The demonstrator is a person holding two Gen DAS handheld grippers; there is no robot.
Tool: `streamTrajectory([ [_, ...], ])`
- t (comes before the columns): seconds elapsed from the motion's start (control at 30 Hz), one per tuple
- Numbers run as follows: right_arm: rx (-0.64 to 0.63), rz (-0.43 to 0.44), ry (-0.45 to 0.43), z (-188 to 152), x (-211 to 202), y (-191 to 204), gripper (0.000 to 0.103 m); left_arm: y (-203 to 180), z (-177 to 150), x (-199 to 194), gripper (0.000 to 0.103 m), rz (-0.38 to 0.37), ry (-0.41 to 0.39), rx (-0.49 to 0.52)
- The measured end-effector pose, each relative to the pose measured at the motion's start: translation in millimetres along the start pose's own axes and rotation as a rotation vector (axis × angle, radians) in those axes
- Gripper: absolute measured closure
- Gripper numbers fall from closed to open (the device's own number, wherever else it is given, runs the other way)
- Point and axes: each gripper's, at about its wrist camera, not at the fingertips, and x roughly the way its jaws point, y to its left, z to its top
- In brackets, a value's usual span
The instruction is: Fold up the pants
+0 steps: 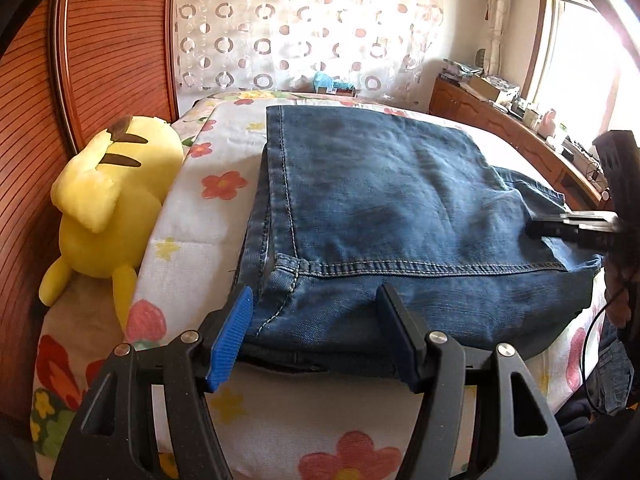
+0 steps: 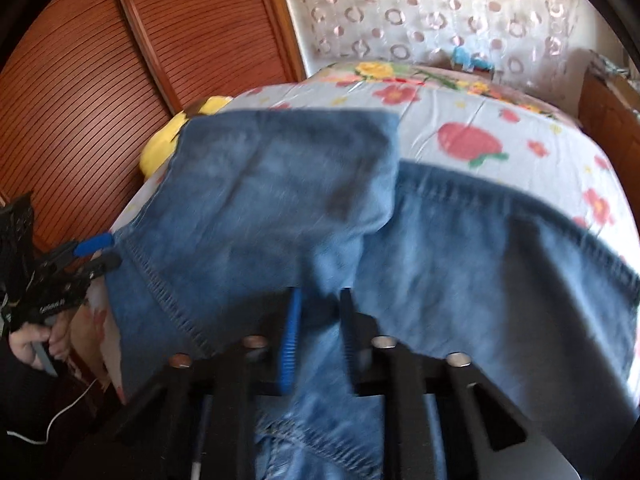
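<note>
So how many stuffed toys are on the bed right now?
2 that I can make out: a yellow plush against the wooden headboard on the left, and a small blue one at the far edge by the curtain. The jeans could hide more.

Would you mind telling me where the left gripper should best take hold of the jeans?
Probably the near left corner of the jeans, at the stitched hem. That edge overhangs slightly toward the left gripper, whose jaws stand open around it, so come straight in from the near side.
</note>
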Motion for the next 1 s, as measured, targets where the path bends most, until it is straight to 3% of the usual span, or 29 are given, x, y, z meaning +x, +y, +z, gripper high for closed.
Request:
streamTrajectory([
  [0.27,-0.004,-0.016,-0.038,-15,-9,3,0.098,6,-5,3,0.032,-0.004,-0.005,-0.018],
  [0.4,-0.004,-0.025,-0.075,-23,-20,2,0.087,8,-5,5,0.032,-0.014,-0.001,-0.023],
  [0.7,0.05,-0.178,-0.183,-56,-77,-21,0.077,6,0,-1,0.03,0.009,-0.007,-0.036],
  [0.73,0.07,-0.202,-0.194,-61,-86,-29,0.074,5,2,-5,0.03,0.008,-0.021,-0.034],
  [0.8,0.105,-0.245,-0.22,-71,-102,-41,0.058,2,5,-11,0.03,0.003,-0.041,-0.035],
  [1.0,0.169,-0.369,-0.273,-100,-141,-76,0.055,-20,19,-30,0.03,-0.017,-0.089,0.008],
])
